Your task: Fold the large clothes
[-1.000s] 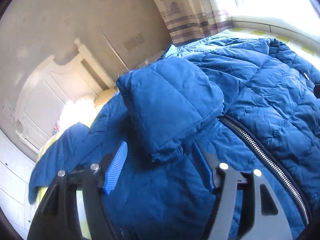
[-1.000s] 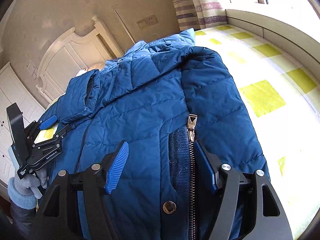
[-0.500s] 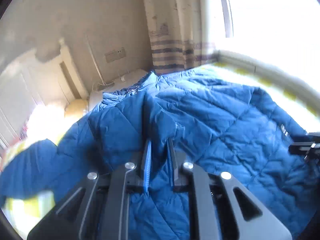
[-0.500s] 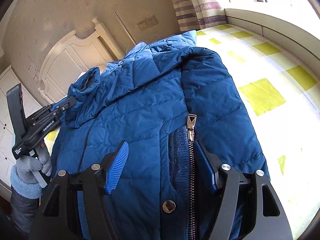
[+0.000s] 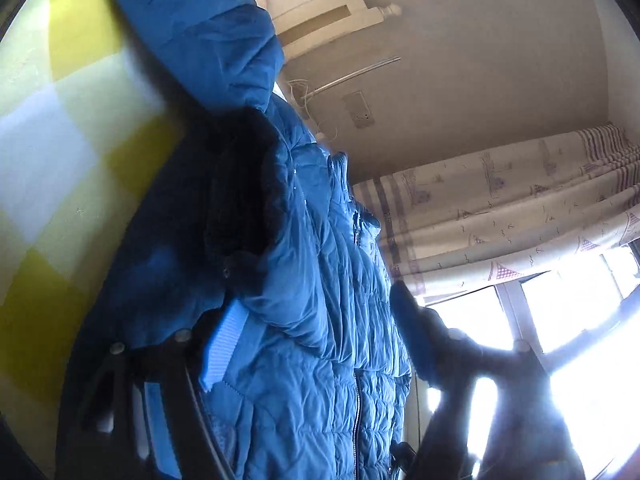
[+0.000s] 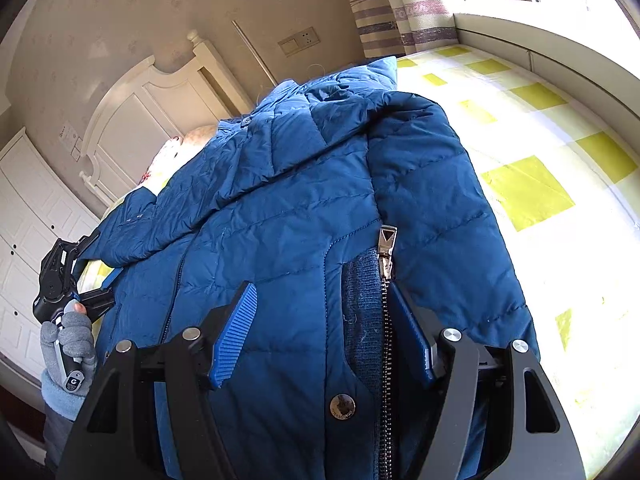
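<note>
A large blue quilted jacket [image 6: 280,220] lies front up on the bed, zipper [image 6: 385,320] running toward me, its right sleeve [image 6: 440,200] folded in along the body. My right gripper [image 6: 322,338] hovers open over the lower front, its pads wide apart on either side of the zipper area. My left gripper [image 6: 100,258], held by a gloved hand [image 6: 68,344], sits at the jacket's left edge. In the left wrist view the jacket [image 5: 320,240] fills the middle, the left gripper [image 5: 316,344] is turned sideways with jaws opening, and fabric lies between them without being pinched.
The bed sheet [image 6: 540,140] has yellow and white checks and shows bare to the right of the jacket. A white headboard [image 6: 132,120] and wardrobe [image 6: 24,220] stand behind and left. A curtain [image 5: 500,200] and bright window [image 5: 560,320] border the far side.
The left gripper, which had shut on a fold of the sleeve, has opened and let it go, rolled sideways and dropped to the jacket's left edge. The right gripper has kept still.
</note>
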A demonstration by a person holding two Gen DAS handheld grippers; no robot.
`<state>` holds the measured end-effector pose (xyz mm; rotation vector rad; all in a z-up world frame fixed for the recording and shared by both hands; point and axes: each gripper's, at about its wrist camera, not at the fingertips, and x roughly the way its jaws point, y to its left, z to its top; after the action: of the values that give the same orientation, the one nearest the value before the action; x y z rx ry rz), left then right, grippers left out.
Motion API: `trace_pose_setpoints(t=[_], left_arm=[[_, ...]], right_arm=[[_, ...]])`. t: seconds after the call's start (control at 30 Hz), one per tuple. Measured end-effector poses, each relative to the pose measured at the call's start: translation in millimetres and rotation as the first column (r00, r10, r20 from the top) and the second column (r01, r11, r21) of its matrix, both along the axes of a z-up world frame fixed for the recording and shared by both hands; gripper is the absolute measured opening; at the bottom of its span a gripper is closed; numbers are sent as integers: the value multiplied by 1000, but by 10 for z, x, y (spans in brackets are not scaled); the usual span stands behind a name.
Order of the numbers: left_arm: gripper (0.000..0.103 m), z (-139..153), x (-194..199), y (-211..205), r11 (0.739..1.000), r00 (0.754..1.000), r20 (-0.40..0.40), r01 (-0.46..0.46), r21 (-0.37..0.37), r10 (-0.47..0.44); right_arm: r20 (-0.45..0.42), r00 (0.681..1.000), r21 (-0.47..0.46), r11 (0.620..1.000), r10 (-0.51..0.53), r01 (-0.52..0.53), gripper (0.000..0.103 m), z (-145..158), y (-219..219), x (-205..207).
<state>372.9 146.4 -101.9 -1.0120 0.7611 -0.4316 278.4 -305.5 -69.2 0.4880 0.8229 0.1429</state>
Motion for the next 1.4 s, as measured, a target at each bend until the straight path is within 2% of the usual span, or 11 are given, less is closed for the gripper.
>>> trace_pose_setpoints(t=[0.1, 0.27, 0.47, 0.53, 0.6, 0.63, 0.8, 0.97, 1.13, 1.3, 1.4], left_arm=[[68, 1, 35, 2, 1000, 1000, 6, -1, 26, 1], [25, -101, 18, -61, 992, 1000, 4, -10, 122, 10], [22, -98, 6, -76, 990, 1000, 29, -7, 140, 3], [21, -70, 16, -107, 984, 1000, 26, -6, 176, 2], [19, 14, 33, -168, 976, 999, 37, 1, 218, -9], [19, 73, 44, -216, 972, 998, 52, 11, 234, -23], [18, 192, 134, -480, 946, 994, 86, 39, 323, -70], [19, -37, 229, -355, 974, 1000, 19, 9, 225, -13], [20, -47, 194, -349, 967, 1000, 23, 3, 253, -9], [47, -1, 45, -204, 972, 995, 73, -79, 221, 64], [62, 197, -148, -149, 924, 965, 171, -241, 296, 197]], right_arm=[[41, 999, 24, 1000, 4, -5, 68, 178, -32, 78], [79, 997, 61, 998, -18, 13, 64, 333, -210, 598], [-36, 997, 146, 987, -69, 74, 51, 30, -411, 1299], [-56, 995, 168, 981, -85, 93, 42, -60, -455, 1434], [-19, 993, 170, 978, -116, 118, 12, -103, -513, 1460], [18, 990, 172, 976, -137, 132, 10, -97, -564, 1436], [50, 973, 237, 949, -225, 207, 7, -179, -814, 1331], [26, 962, 267, 929, -272, 255, 4, -250, -891, 1310], [3, 963, 238, 935, -269, 261, 5, -260, -858, 1342], [24, 946, 138, 939, -323, 316, 15, -29, -761, 1027], [140, 925, -11, 934, -353, 358, 17, 225, -572, 857]])
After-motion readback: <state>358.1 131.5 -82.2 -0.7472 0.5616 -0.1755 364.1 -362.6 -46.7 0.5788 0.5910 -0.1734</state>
